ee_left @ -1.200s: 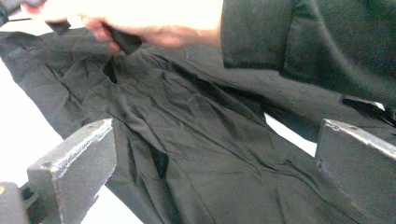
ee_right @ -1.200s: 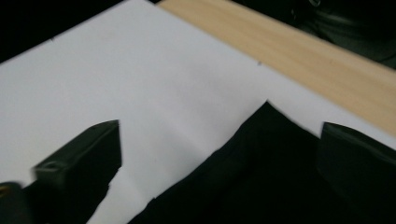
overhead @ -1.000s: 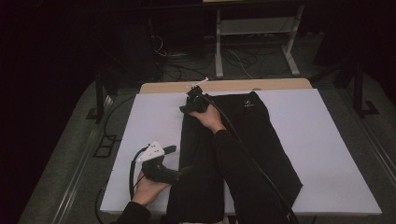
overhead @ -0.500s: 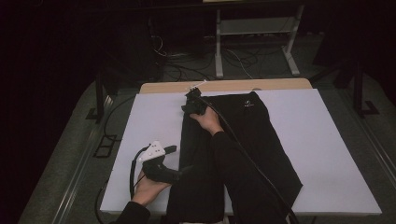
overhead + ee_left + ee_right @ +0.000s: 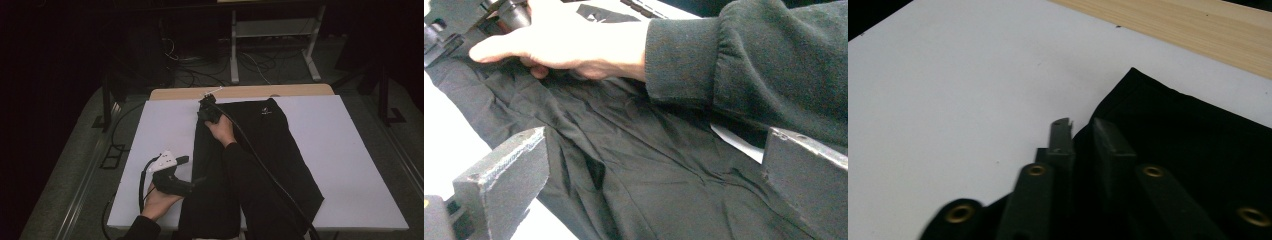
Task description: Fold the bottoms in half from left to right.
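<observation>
A black garment (image 5: 280, 145) lies flat on the white table cover (image 5: 350, 150). My right gripper (image 5: 205, 102) sits at the garment's far left corner. In the right gripper view its jaws (image 5: 1080, 131) have just been closing and now pinch the black cloth (image 5: 1188, 145) at its edge. My left gripper (image 5: 196, 181) rests low at the garment's left edge and points at it. Its jaws (image 5: 654, 150) stand wide open with the creased cloth (image 5: 649, 165) beyond them, untouched. The right hand (image 5: 569, 45) and its dark sleeve (image 5: 749, 60) lie across the cloth.
A strip of bare wooden tabletop (image 5: 240, 92) runs along the far edge of the cover. The right gripper's cable (image 5: 270, 175) trails over the garment toward the near edge. A metal frame (image 5: 270, 30) and loose cables stand on the dark floor behind.
</observation>
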Demonstrator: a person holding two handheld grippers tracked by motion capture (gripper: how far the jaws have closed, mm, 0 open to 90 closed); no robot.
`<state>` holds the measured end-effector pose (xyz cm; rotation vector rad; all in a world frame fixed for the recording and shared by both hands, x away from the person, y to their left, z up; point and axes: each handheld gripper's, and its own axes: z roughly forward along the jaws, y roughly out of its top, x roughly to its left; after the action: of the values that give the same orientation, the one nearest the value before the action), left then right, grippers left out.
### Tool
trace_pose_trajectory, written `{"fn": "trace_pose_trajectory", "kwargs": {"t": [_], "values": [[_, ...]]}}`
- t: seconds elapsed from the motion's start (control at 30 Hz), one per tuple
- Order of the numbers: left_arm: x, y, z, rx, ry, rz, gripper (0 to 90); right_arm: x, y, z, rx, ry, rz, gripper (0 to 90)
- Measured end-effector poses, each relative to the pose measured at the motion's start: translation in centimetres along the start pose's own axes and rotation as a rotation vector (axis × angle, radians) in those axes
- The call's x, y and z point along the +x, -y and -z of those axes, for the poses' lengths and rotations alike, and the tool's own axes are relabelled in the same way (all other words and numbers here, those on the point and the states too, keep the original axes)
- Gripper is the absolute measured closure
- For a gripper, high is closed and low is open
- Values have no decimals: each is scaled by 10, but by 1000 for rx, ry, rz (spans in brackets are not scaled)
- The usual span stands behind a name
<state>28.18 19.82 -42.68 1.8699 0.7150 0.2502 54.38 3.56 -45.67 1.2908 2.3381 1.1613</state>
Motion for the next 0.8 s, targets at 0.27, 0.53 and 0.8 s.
{"fn": "trace_pose_trajectory", "kwargs": {"t": [0.27, 0.53, 0.8], "values": [[-1, 1, 2, 29, -19, 28, 0, 0, -3, 7, 13, 12, 2, 862], [-2, 0, 14, 37, -49, 84, 0, 4, -6, 22, -20, 16, 0, 870], [-6, 6, 29, 73, -60, 99, 46, 3, -3, 35, -44, 22, -6, 877]]}}
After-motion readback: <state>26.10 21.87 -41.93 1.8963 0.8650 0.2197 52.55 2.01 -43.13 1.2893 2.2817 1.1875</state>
